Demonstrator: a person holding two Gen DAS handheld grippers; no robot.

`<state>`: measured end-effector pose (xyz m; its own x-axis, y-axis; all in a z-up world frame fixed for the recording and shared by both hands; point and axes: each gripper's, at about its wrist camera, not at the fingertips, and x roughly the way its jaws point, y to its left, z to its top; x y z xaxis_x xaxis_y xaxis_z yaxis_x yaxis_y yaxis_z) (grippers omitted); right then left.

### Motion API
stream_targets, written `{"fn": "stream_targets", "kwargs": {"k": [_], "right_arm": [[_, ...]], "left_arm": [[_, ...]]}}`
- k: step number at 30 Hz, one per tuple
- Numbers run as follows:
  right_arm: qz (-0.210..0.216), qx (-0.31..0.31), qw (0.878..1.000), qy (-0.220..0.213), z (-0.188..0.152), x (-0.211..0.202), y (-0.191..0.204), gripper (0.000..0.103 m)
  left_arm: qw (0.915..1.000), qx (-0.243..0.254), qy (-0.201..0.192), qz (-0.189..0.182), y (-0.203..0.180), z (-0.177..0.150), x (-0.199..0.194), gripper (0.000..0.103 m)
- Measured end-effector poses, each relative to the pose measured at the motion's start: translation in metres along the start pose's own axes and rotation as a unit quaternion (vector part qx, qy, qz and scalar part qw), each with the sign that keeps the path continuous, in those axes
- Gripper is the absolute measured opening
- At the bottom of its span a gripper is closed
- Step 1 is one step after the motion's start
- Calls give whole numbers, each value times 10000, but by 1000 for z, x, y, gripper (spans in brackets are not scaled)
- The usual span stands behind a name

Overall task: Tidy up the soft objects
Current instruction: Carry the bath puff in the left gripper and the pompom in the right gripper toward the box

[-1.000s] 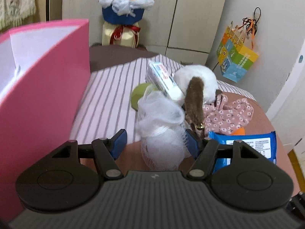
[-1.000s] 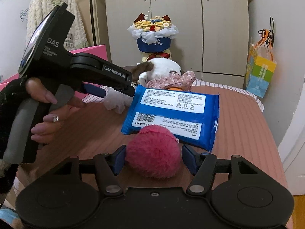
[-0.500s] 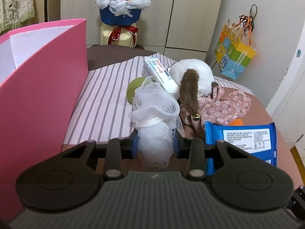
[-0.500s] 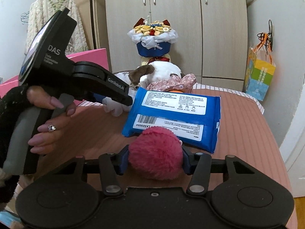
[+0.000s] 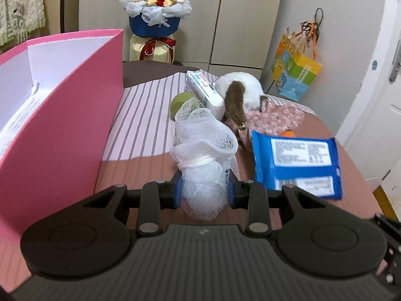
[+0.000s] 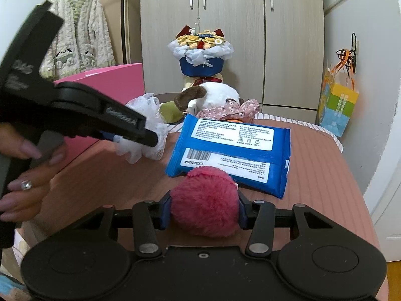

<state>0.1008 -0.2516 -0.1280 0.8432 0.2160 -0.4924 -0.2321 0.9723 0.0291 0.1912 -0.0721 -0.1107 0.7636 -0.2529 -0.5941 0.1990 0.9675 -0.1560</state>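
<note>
My left gripper (image 5: 203, 192) is shut on a white mesh bath sponge (image 5: 204, 150) and holds it above the table; the sponge also shows in the right wrist view (image 6: 147, 130). My right gripper (image 6: 204, 212) is shut on a fluffy pink pompom (image 6: 204, 200), just in front of a blue wipes pack (image 6: 233, 150). A white and brown plush (image 5: 240, 92), a pink floral cloth (image 5: 273, 119) and a green ball (image 5: 180, 101) lie further back. An open pink box (image 5: 62, 115) stands at the left.
A white tissue pack (image 5: 204, 91) lies beside the plush on a striped cloth (image 5: 142, 115). A flower bouquet (image 5: 155, 7) stands behind the table by the cupboards. A colourful paper bag (image 5: 294, 75) hangs at the right wall.
Both grippers closed: the left on the mesh sponge, the right on the pompom. The left gripper has lifted the sponge and drawn it back toward the pink box.
</note>
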Motion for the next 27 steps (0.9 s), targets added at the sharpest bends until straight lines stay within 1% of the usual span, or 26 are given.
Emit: {"fn": "stream_targets", "kwargs": {"k": [4,7,13,16,21,24,27], "right_arm": [[-3,-8,10000,21,1,1,0,53],[-27,20,10000,69,2,1,0,53],[68,230,9994,233,4,0,-3,53],[151,411,9985,339,4,-2,-4,53],[545,709,9946,529,6,-11,-4,53],[765,675,9927,636,8,-16,3,53],[1003,588,9903,761,13,-21,10,53]], "left_arm": [[9999,101,37,-123,1,-9,-16,32],[9993,60,165,-317,5,-14,-27,32],[9982,143,297,-494,13,-21,-49,32],[9968,99,453,-644,19,-25,-59,32],[9947,37,667,-775,32,-36,-75,32],[9937,26,806,-774,39,-39,-84,32],[9910,-73,1004,-881,49,-40,-91,32]]}}
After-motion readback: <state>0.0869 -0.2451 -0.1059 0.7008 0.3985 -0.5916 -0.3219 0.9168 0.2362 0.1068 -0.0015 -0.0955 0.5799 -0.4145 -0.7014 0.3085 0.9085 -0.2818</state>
